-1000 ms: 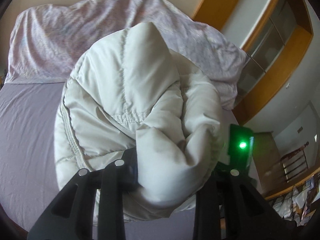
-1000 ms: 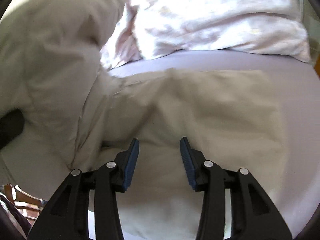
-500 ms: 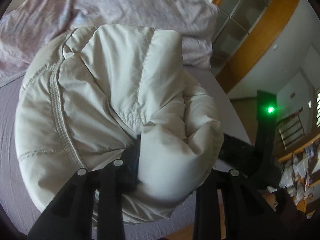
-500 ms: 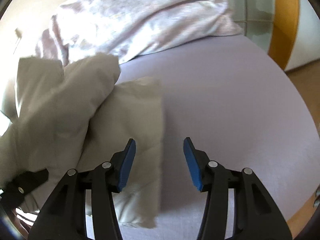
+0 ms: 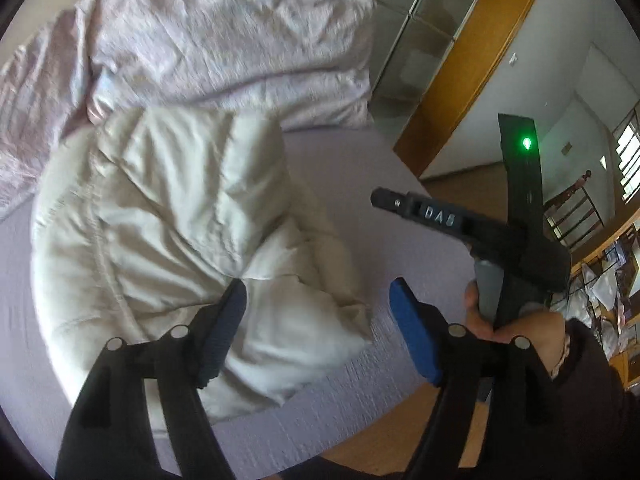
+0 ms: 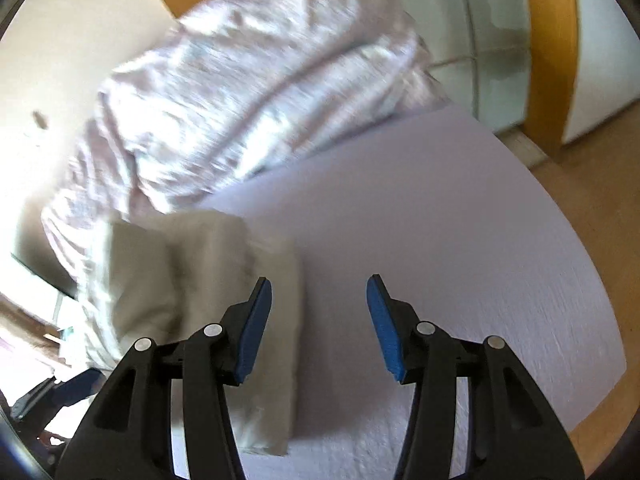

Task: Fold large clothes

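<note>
While its jaws were opening, the left gripper (image 5: 316, 316) stood wide above the cream padded jacket (image 5: 160, 240), whose near corner lay between the blue pads with neither pad pressing it, so the garment was released. The right gripper (image 6: 318, 320) stood about half open over bare lilac sheet (image 6: 440, 220), holding nothing; its left finger (image 6: 252, 328) overlapped the jacket's edge in its own view, though whether they touched could not be told.

The jacket (image 6: 192, 280) lay bunched in a folded heap on the bed, its long axis running from the near edge of the mattress up toward the crumpled pink quilt (image 5: 224, 40) at the head. From the left wrist it filled the left and middle of the view, directly under and ahead of that gripper. From the right wrist it sat to the left of the fingers. The person's right hand (image 5: 512, 320), in a dark sleeve (image 5: 592, 392), gripped the right tool's handle just right of the left gripper.
</note>
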Available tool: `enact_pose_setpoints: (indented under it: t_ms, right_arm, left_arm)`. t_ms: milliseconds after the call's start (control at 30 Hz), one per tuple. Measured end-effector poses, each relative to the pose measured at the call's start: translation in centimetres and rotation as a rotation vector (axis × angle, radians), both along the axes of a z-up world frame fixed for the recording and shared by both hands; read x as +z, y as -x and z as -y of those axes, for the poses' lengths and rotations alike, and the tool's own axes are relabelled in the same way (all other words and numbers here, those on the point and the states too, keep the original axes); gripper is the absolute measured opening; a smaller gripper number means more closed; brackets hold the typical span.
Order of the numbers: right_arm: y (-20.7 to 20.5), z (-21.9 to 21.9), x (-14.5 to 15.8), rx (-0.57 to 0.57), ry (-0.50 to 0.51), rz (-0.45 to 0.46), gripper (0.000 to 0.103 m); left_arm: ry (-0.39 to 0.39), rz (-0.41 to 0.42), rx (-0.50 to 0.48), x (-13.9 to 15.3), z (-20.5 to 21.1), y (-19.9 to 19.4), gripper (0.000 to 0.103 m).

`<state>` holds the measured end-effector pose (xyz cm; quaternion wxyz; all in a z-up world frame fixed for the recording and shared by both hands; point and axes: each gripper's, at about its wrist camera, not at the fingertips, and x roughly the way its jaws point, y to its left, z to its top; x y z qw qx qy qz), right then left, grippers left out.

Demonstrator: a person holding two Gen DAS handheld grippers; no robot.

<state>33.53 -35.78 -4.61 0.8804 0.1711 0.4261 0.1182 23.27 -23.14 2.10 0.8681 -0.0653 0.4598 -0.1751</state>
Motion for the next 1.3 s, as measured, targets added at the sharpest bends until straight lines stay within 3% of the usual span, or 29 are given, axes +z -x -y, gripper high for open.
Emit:
enact_pose_setpoints:
  t_ms: [233, 333, 567, 600, 633, 733, 900, 1300]
  right_arm:
    - [-2.0, -4.6, 3.5, 0.201, -0.132, 0.021, 0.058]
    - [-3.0, -7.2, 3.5, 0.268, -0.158, -0.020, 0.058]
    - [-4.3, -10.8, 1.9, 0.311, -0.123, -0.085, 0.058]
    - [-4.4, -11.1, 1.6, 0.315, -0.124, -0.094, 0.055]
    - [-4.7, -11.3, 1.3, 0.323, -0.132, -0.105, 0.038]
    - [-4.6, -11.1, 1.1, 0.316, -0.107, -0.087, 0.021]
    - [-5.3, -10.3, 0.1, 0.267, -0.041, -0.096, 0.015]
    - [-6.5, -9.4, -2.6, 0.212, 0.055, -0.129, 0.015]
  left_arm:
    - [-0.080, 0.051, 0.156, 1.6, -5.2, -0.3, 0.076]
    - [-0.112, 0.037, 0.228, 1.1, -7.6, -1.2, 0.076]
    - [-0.170, 0.014, 0.348, 0.2, -11.9, -2.5, 0.076]
    - [-0.178, 0.009, 0.366, -0.1, -12.6, -2.7, 0.076]
    - [-0.186, 0.003, 0.379, -0.3, -13.0, -2.9, 0.076]
    - [-0.205, -0.012, 0.405, -0.9, -14.1, -3.4, 0.076]
    - [-0.236, -0.027, 0.429, -1.7, -15.1, -4.4, 0.078]
    - [-0.249, -0.032, 0.437, -3.2, -15.5, -6.2, 0.080]
